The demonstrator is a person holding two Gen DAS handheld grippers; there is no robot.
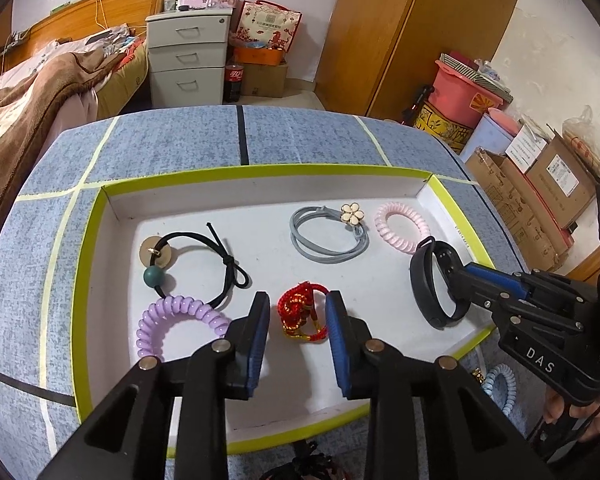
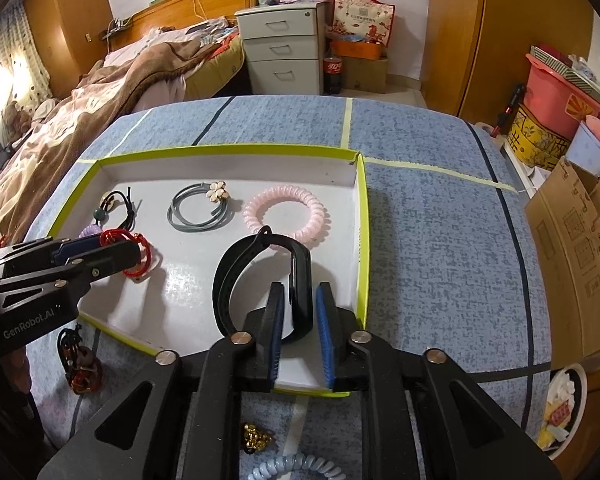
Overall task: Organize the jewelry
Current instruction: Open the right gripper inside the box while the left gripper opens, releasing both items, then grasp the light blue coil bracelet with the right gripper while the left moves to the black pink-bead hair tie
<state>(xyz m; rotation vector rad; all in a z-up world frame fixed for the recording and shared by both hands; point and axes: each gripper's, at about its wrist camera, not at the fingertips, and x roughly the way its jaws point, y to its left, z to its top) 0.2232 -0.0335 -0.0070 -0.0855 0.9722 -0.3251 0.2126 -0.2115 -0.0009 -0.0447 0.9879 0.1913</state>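
Each hand-held gripper, left [image 1: 298, 312] astride the red-and-gold knotted cord bracelet [image 1: 303, 312], right [image 2: 299, 312] astride the black silicone wristband [image 2: 266, 280], stands narrowly parted, so withdrawing toward six o'clock could snag either piece out of the green-rimmed white tray [image 1: 260, 170].

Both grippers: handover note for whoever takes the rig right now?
Left gripper: open, straddling the red cord bracelet lying in the tray.
Right gripper: open, black wristband between its fingers, resting in the tray.
Done: both, plus four hair ties, in the tray.
Left: pale blue coil tie, gold charm and dark beaded piece on the cloth outside.
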